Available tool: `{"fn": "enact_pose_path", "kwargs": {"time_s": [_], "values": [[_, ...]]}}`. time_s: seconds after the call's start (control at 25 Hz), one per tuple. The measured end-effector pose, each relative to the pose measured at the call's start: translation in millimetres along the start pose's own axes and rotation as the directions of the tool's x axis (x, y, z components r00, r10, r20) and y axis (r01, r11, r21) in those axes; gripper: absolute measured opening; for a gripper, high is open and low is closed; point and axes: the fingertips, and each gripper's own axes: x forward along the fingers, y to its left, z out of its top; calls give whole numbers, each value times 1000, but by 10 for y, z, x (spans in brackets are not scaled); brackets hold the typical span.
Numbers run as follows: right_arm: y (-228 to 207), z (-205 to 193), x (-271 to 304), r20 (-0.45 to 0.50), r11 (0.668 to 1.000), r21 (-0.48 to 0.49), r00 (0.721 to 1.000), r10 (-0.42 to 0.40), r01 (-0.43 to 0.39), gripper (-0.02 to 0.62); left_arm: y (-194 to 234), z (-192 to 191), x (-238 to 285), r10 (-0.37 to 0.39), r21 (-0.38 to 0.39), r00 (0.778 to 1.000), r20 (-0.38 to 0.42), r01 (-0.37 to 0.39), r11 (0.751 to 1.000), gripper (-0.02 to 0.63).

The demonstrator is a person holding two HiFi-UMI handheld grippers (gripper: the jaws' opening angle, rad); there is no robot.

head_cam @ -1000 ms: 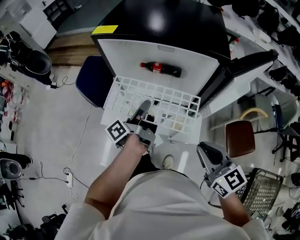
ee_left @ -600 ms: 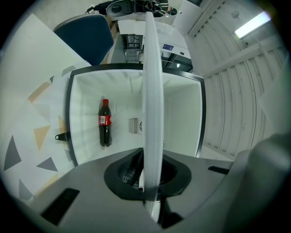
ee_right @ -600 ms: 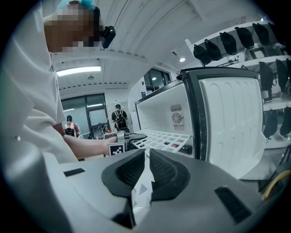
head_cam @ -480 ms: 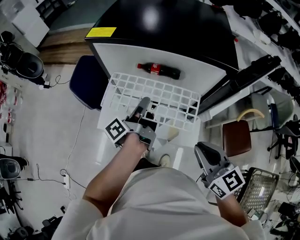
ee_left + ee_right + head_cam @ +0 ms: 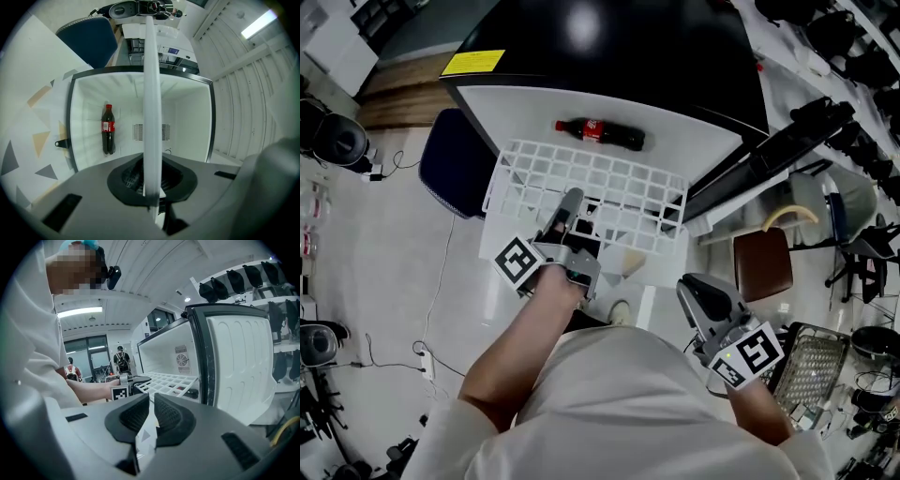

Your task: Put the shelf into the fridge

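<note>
The white wire shelf [image 5: 609,187] lies level in front of the open fridge [image 5: 609,47], its far edge at the mouth of the white cabinet. My left gripper [image 5: 569,204] is shut on the shelf's near edge. In the left gripper view the shelf [image 5: 152,84] shows edge-on as a white strip pinched between the jaws of the left gripper [image 5: 152,190]. A cola bottle [image 5: 600,134] lies inside the fridge. My right gripper [image 5: 701,292] hangs low at the right, apart from the shelf. In its own view the right gripper [image 5: 151,414] is shut with nothing between the pads.
The fridge door [image 5: 787,141] stands open to the right. A blue chair [image 5: 450,173] is left of the fridge, and a brown stool [image 5: 762,262] and a wire basket [image 5: 811,370] are at the right. Cables [image 5: 441,281] run over the floor at the left.
The head view has swung, so everything has slid left in the picture. The shelf in my left gripper has edged slightly closer to the fridge. The right gripper stays low at the right.
</note>
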Motion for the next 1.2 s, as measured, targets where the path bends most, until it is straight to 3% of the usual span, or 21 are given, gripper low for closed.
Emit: {"fn": "enact_pose_path", "kwargs": {"time_s": [0.28,1.2], "values": [[-61,15,43,-13,1000,3,1000,12,-12,43,35,10,-15,25,39,999,32,-26,999,38],[-84,5,-24,-28,1000,-7,999,18,-18,43,89,37,53,7,18,995,96,-9,1000,38]]}}
